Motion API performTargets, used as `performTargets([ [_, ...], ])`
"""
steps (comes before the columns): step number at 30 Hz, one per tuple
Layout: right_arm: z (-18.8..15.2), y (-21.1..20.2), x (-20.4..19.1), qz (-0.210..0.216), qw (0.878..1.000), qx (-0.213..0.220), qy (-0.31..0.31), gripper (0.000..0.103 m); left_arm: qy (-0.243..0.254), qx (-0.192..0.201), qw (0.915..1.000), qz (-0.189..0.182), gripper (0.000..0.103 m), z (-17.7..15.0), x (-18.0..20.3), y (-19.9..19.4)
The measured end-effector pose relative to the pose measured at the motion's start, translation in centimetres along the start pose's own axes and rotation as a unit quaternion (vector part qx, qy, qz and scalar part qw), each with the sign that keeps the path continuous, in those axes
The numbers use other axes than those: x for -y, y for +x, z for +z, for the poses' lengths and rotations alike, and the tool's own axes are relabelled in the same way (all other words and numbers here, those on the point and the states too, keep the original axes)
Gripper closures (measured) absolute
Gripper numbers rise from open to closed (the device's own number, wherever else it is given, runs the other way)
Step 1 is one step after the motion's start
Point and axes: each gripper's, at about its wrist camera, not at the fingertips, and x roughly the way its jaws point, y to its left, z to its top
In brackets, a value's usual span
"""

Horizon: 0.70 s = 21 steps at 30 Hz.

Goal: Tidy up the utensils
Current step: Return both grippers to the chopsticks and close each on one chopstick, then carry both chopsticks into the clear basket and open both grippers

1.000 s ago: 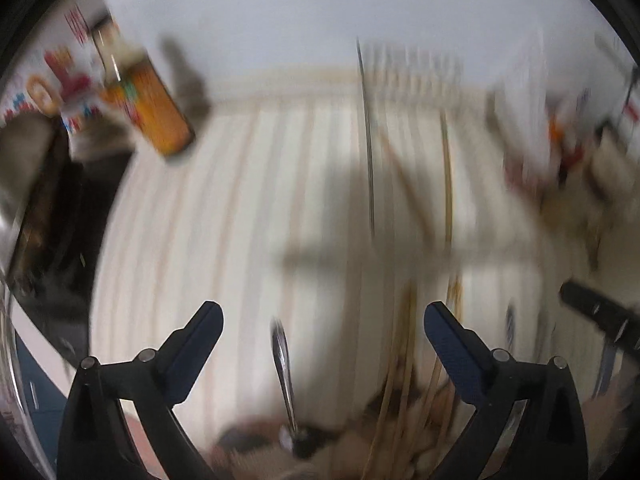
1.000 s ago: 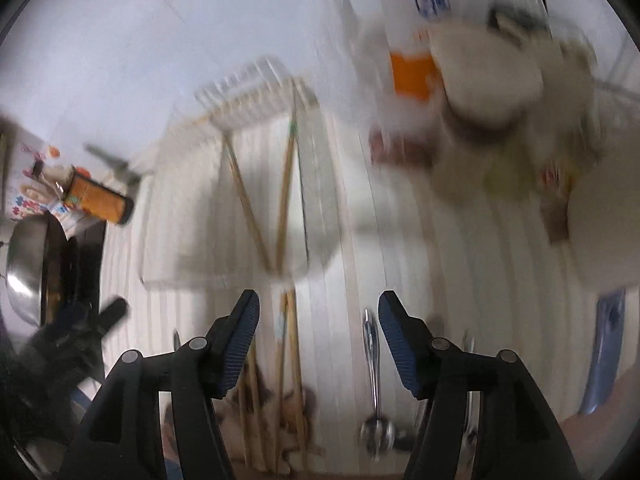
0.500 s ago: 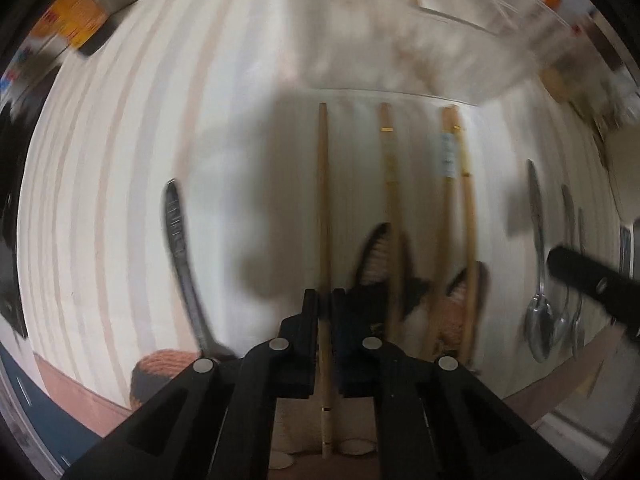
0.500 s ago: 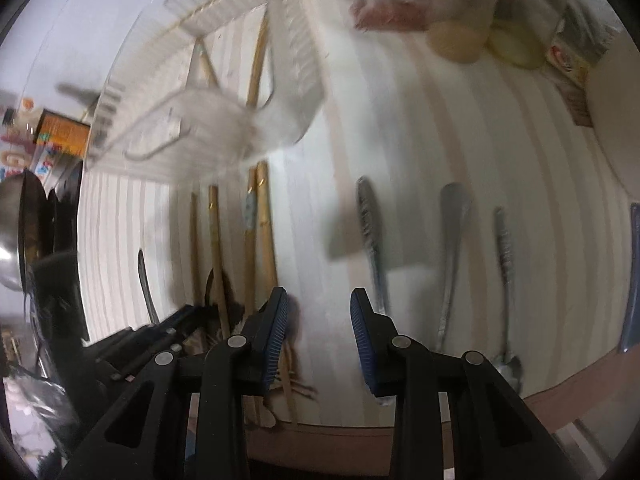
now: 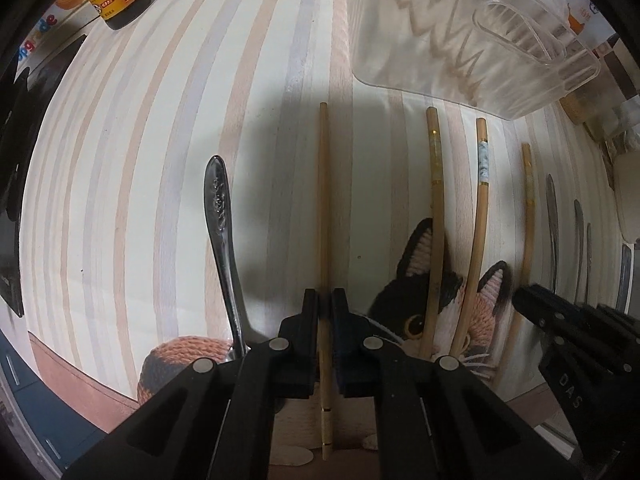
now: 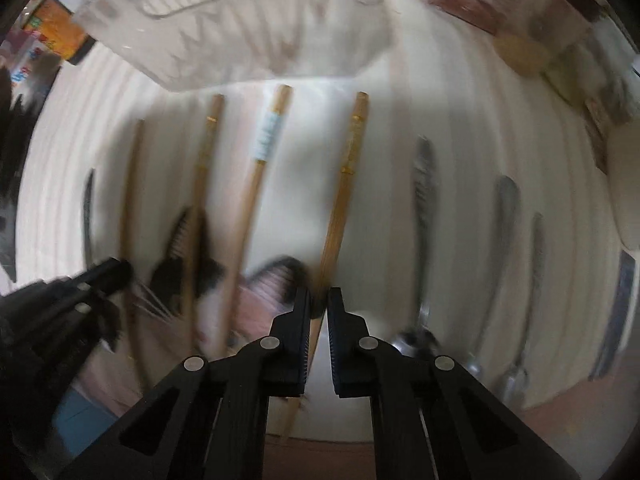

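Both grippers down on chopsticks, pick-up is next

Left gripper (image 5: 325,304), wide a second ago, now pinches the plain wooden chopstick (image 5: 323,200) lying on the striped worktop (image 5: 120,160). Right gripper (image 6: 319,304) has dropped too; its jaws are closing around the gold-banded chopstick (image 6: 347,168), small gap left. Clear plastic tray (image 5: 460,40) waits just beyond the tips.

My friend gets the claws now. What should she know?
Left claw: shut on the leftmost chopstick, which lies on the striped table.
Right claw: closing around the rightmost chopstick; not clearly pinched yet.
Two more chopsticks lie between them, a spoon to the left and more spoons to the right.
The clear tray sits behind them.
Done: nothing visibly sorted. Left: all the utensils.
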Motion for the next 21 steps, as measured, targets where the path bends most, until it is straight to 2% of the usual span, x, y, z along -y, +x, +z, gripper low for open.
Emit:
performTargets([
  [9,-0.9,0.0,2.2,0.0,1.0,-0.01,0.005,0.094,-0.004,0.005,0.9999,-0.014,0.093,-1.0,-1.0,0.3],
  [15,-0.7,-0.1,2.5,-0.004,1.0,-0.006,0.007,0.094,-0.004,0.006,1.0,-0.007,0.093,-1.0,-0.9,0.1],
  [16,-0.6,0.0,2.1,-0.006,1.0,-0.006,0.006,0.094,-0.005,0.007,0.9999,-0.006,0.098,-1.1,-0.8,0.1],
  [18,-0.8,-0.2,1.1,-0.015,1.0,-0.001,-0.004,0.094,-0.009,0.01,0.9999,0.002,0.099,-1.3,-0.4,0.1],
  [21,-1.4,-0.3,0.8,-0.009,1.0,0.013,0.002,0.096,-0.012,0.029,0.9994,0.016,0.099,-1.6,-0.2,-1.2],
])
